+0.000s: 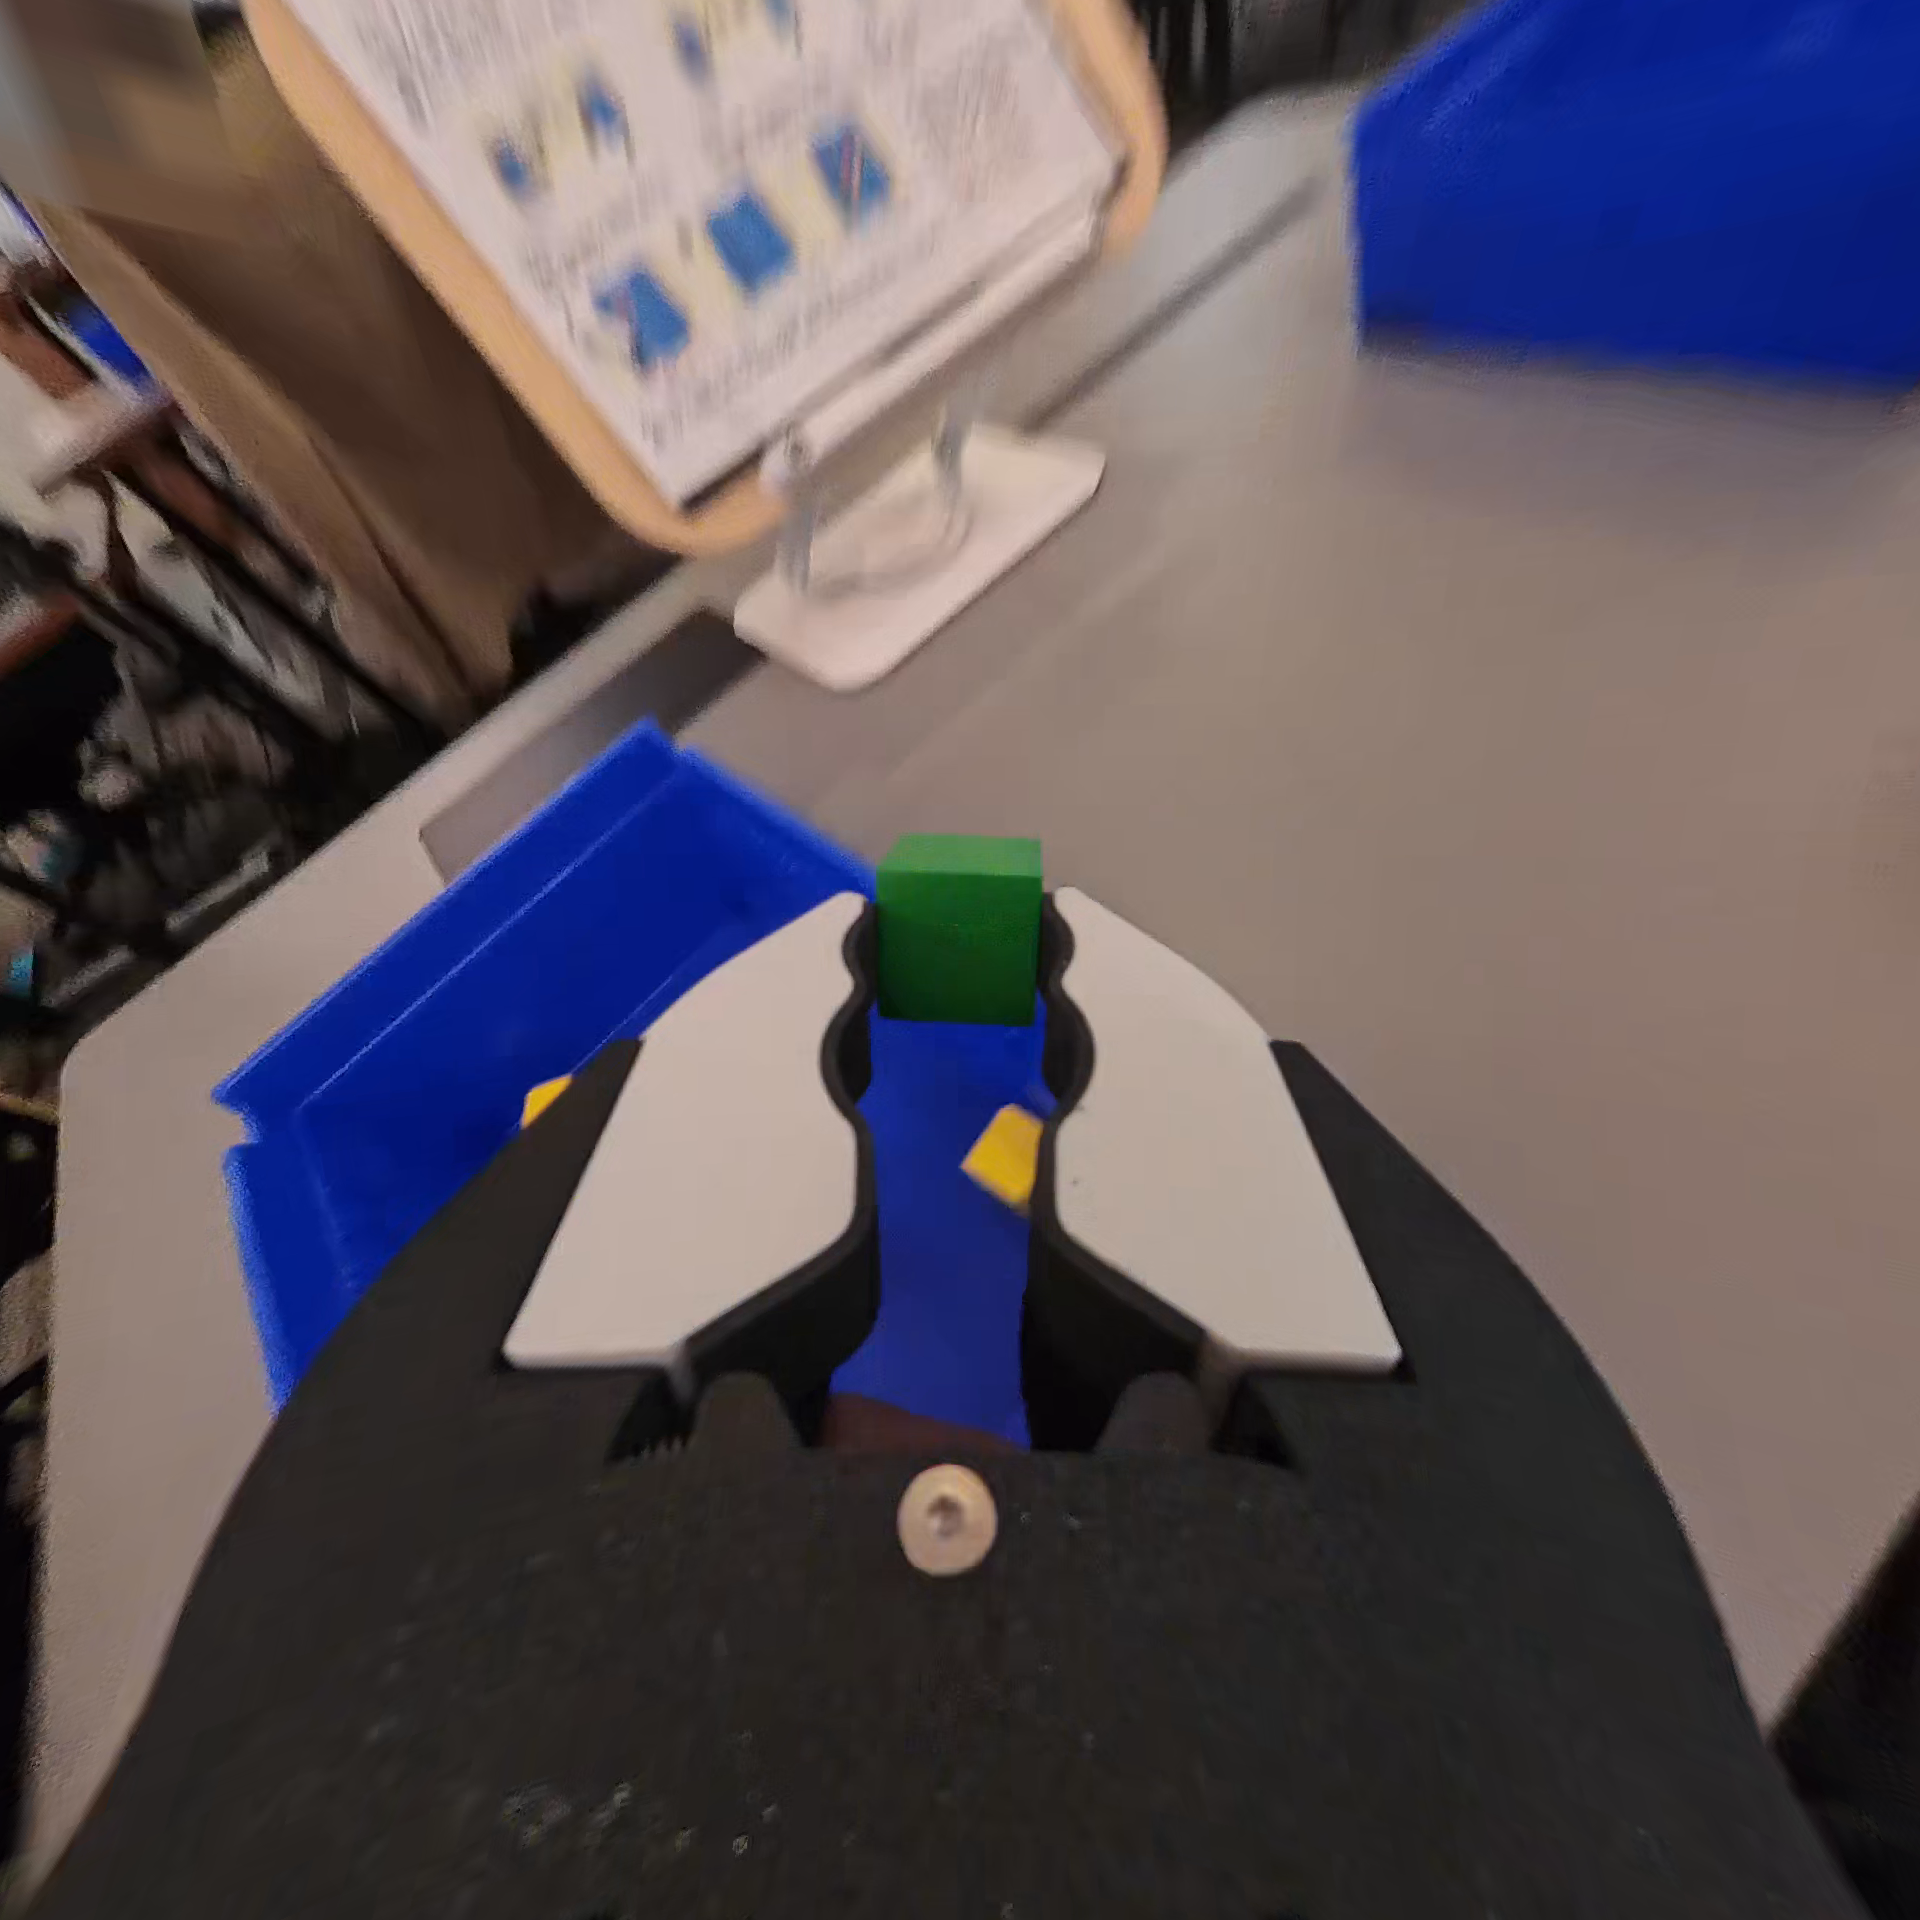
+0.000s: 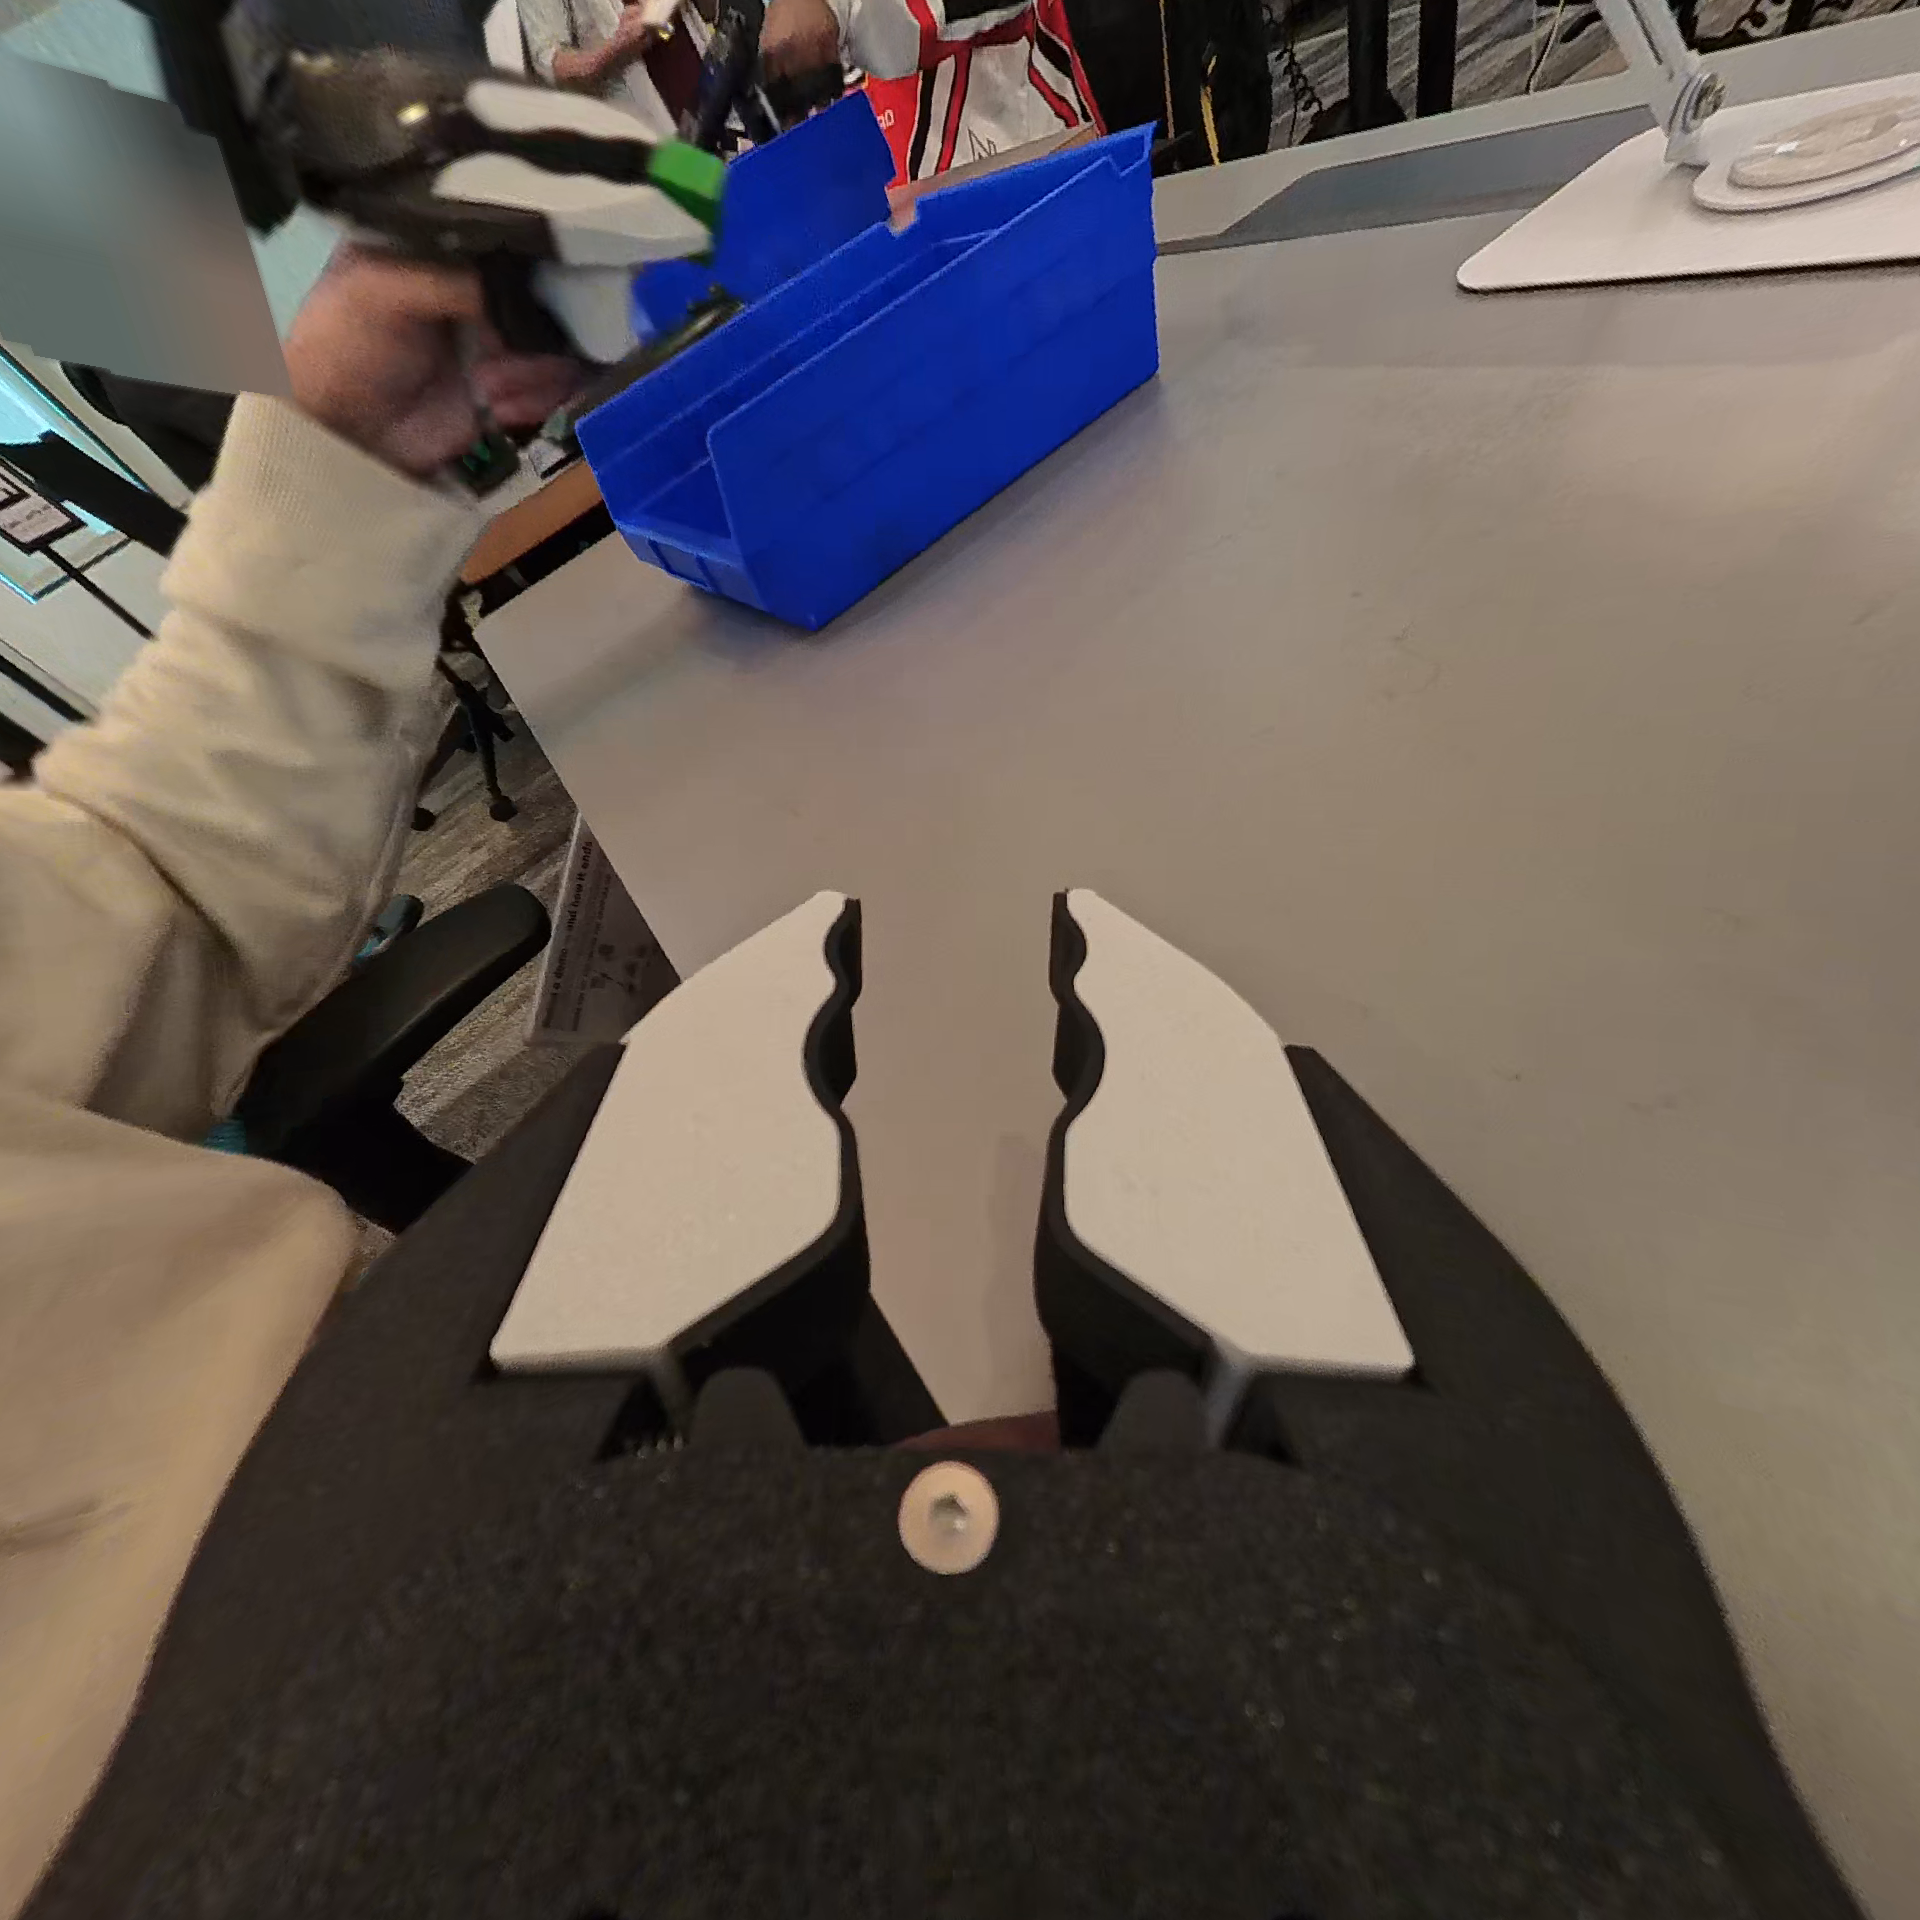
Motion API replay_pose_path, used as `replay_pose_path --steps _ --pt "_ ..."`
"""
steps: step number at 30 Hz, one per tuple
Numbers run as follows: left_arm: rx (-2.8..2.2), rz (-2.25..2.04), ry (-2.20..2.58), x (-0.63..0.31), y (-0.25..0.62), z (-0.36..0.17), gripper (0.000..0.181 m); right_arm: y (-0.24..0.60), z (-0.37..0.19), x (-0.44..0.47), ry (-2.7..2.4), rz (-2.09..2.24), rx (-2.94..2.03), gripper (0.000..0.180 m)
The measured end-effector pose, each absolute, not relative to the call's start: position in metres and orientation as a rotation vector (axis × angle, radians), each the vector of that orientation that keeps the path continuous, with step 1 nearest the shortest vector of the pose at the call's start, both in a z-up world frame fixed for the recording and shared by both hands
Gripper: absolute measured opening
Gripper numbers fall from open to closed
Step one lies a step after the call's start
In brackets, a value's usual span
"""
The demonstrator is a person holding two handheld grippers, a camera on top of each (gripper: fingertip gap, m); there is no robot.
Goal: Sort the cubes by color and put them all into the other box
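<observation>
My left gripper point(image 1: 957, 914) is shut on a green cube point(image 1: 957, 935) and holds it above a blue box point(image 1: 488, 997) at the table's left corner. Two yellow cubes point(image 1: 1006, 1153) lie in that box, partly hidden by my fingers. A second blue box point(image 1: 1642, 197) stands at the far right. In the right wrist view, the left gripper point(image 2: 707, 192) with the green cube point(image 2: 686, 177) is lifted over the blue box point(image 2: 914, 416). My right gripper point(image 2: 956, 925) is open and empty, low over the grey table point(image 2: 1455, 727).
A framed sign point(image 1: 717, 218) on a white stand point(image 1: 914, 561) is behind the near box. A white stand base point(image 2: 1704, 197) is at the far right. A person's sleeve point(image 2: 208, 779) and hand point(image 2: 395, 374) fill the left. People stand beyond the table edge. Across from one pair of fingers to the other is roughly 35 cm.
</observation>
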State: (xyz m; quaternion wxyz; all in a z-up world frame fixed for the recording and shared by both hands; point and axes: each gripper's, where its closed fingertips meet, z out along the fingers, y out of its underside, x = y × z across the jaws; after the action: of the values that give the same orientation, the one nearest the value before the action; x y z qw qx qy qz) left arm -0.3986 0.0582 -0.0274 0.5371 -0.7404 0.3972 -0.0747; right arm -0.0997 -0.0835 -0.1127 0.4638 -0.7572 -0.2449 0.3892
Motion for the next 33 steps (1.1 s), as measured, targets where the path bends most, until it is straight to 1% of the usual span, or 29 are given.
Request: replay_pose_path --steps 2,5,8,11,13,19,20,21,23,24,25,27,29,33 --pt "-1.642 -0.264 0.911 -0.382 0.02 -0.02 0.029 -0.084 -0.107 -0.101 -0.578 1.015 -1.84 0.034" --pt "-1.509 -0.385 0.905 -0.352 -0.024 -0.024 0.028 -0.088 -0.091 -0.106 -0.495 1.23 -1.775 0.035" --pt "-1.321 -0.529 0.976 -0.309 -0.057 -0.023 0.028 -0.097 -0.066 -0.123 -0.401 1.641 -1.685 0.038" --pt "-1.183 -0.555 1.035 -0.265 -0.071 -0.023 0.028 -0.105 -0.038 -0.143 -0.318 2.087 -1.583 0.042" --pt "-1.147 -0.576 1.101 -0.236 -0.079 -0.029 0.029 -0.11 -0.03 -0.158 -0.316 2.228 -1.555 0.042" --pt "-1.071 -0.598 1.324 -0.175 -0.102 -0.045 0.029 -0.113 -0.039 -0.192 -0.374 2.257 -1.611 0.048" --pt "-1.061 -0.588 1.349 -0.168 -0.104 -0.049 0.029 -0.113 -0.039 -0.193 -0.37 2.281 -1.607 0.047" --pt "-1.057 -0.582 1.372 -0.163 -0.107 -0.053 0.028 -0.115 -0.041 -0.193 -0.383 2.295 -1.61 0.032" --pt "-1.103 -0.553 1.376 -0.158 -0.104 -0.062 0.028 -0.113 -0.049 -0.189 -0.385 2.256 -1.636 0.029" --pt "-1.149 -0.544 1.374 -0.159 -0.103 -0.067 0.034 -0.11 -0.055 -0.187 -0.382 2.212 -1.678 0.029" --pt "-1.188 -0.537 1.362 -0.16 -0.102 -0.07 0.046 -0.106 -0.059 -0.183 -0.363 2.166 -1.692 0.029" --pt "-1.252 -0.551 1.31 -0.169 -0.104 -0.072 0.054 -0.102 -0.061 -0.17 -0.329 2.126 -1.683 0.029" --pt "-1.33 -0.622 1.199 -0.182 -0.105 -0.073 0.053 -0.1 -0.064 -0.155 -0.321 2.053 -1.686 0.029" --pt "-1.496 -0.797 0.933 -0.211 -0.105 -0.083 0.047 -0.095 -0.077 -0.122 -0.374 1.732 -1.758 0.029"
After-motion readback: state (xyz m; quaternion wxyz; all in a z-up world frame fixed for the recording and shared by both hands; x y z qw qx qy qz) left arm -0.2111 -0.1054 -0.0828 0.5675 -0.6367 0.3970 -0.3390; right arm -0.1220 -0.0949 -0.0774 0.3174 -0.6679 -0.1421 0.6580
